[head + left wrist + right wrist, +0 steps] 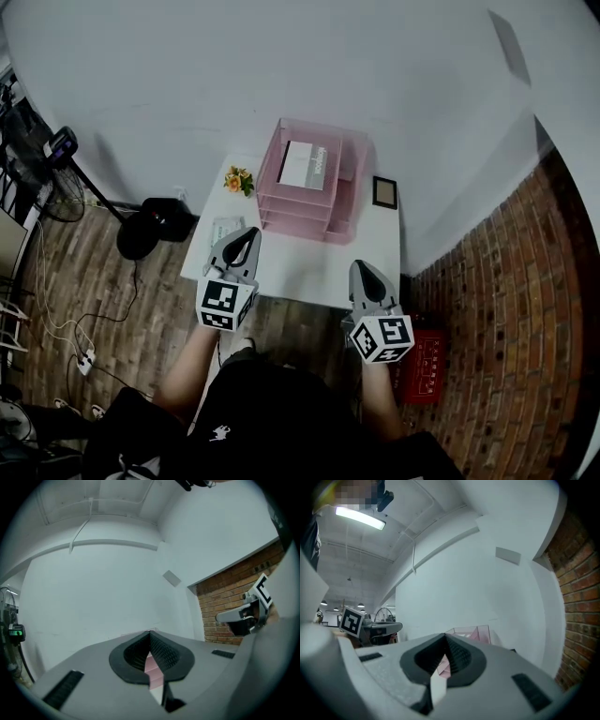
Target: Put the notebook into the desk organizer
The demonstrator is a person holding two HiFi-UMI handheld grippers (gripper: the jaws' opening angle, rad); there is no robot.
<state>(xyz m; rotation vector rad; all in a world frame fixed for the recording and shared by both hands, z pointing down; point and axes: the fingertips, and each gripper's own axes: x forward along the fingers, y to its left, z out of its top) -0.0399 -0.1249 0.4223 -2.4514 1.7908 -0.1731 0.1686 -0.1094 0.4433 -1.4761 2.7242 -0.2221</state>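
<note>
One notebook (302, 164) lies in the top tray of the one pink desk organizer (349, 208) (at the far side of the counter (291, 272)). The left hand-held gripper (246, 234) and right hand-held gripper (365, 268) hover over the near edge, both closed and empty. Bare counter separates them from the desk organizer.
</note>
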